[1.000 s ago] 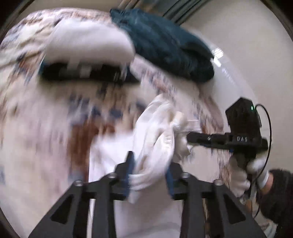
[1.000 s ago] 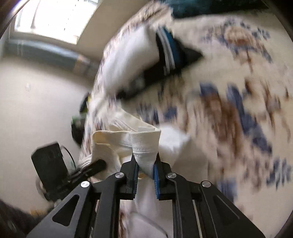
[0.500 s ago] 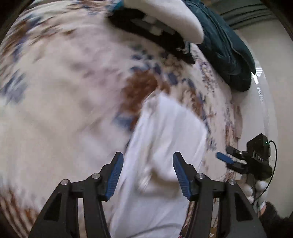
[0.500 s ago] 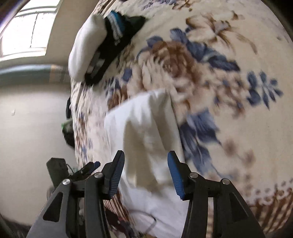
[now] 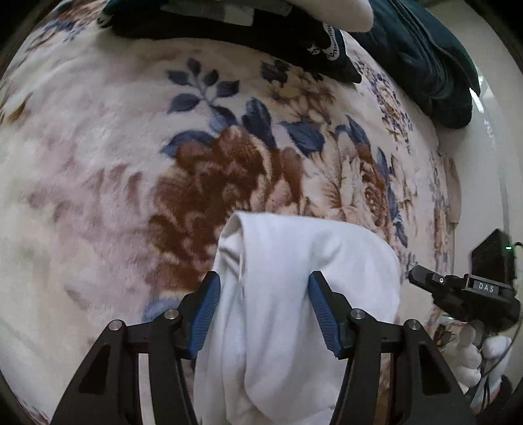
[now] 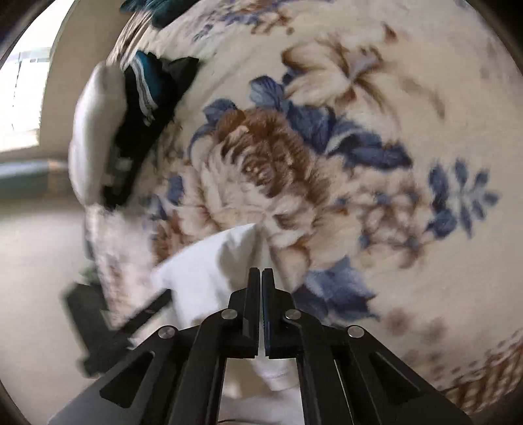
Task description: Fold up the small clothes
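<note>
A white garment [image 5: 294, 278] lies folded on the floral blanket [image 5: 98, 163], reaching toward the near edge. My left gripper [image 5: 264, 294] hovers just over it, open, its blue pads [image 5: 206, 304] straddling the cloth without pinching it. In the right wrist view the same garment [image 6: 209, 274] shows as a white fold under and left of my right gripper [image 6: 261, 274], which is shut with nothing visible between its pads. The right gripper [image 5: 457, 287] also appears at the right of the left wrist view, held by a white-gloved hand [image 5: 474, 356], beside the garment's right edge.
A stack of folded clothes, black and white [image 5: 261, 26], sits at the far side of the blanket, with a dark teal garment [image 5: 425, 55] beside it. The same stack [image 6: 108, 130] is at upper left in the right wrist view. Pale floor [image 5: 483, 163] lies past the blanket's right edge.
Both grippers let go of the white garment, which now lies flat on the blanket. Both came down closer to it, and the right gripper then shut empty.
</note>
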A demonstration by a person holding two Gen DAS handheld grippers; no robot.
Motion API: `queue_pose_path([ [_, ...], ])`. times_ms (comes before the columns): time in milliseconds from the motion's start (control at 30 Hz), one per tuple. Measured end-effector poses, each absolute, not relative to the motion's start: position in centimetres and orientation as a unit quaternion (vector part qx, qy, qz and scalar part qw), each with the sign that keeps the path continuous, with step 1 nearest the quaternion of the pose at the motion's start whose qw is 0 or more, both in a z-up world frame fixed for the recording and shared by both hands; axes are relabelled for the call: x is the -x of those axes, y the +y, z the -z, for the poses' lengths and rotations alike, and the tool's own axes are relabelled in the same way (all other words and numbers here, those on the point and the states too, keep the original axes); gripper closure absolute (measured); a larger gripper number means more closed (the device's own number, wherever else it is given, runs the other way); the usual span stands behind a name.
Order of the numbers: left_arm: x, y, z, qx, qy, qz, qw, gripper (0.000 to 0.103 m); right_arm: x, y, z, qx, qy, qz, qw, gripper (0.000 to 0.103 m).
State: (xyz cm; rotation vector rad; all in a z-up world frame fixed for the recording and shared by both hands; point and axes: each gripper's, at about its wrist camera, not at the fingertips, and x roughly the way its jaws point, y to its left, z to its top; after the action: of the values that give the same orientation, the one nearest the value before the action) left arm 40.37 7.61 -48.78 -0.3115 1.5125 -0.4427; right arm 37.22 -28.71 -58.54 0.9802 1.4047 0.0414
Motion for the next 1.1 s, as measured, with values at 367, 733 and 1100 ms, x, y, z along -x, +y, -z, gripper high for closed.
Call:
queue_pose_path([
  [367, -34.7, 7.8, 47.9, 0.14, 0.665, 0.18, 0.711, 0.094, -35.0, -24.9, 62.5, -0.461, 0.658, -0.052, 0.593, 0.095],
  [733, -35.0, 7.8, 47.3, 0.047, 0.655, 0.18, 0.733, 0.096, -34.6, -24.8, 59.6, -0.348, 0.681, -0.018, 0.644, 0.098],
  [1100, -33.9, 10.4, 45.1, 0.178, 0.644, 0.14, 0.73, 0.067, -35.1, -25.6, 57.1, -0.42, 0.637, -0.055, 0.644, 0.064],
])
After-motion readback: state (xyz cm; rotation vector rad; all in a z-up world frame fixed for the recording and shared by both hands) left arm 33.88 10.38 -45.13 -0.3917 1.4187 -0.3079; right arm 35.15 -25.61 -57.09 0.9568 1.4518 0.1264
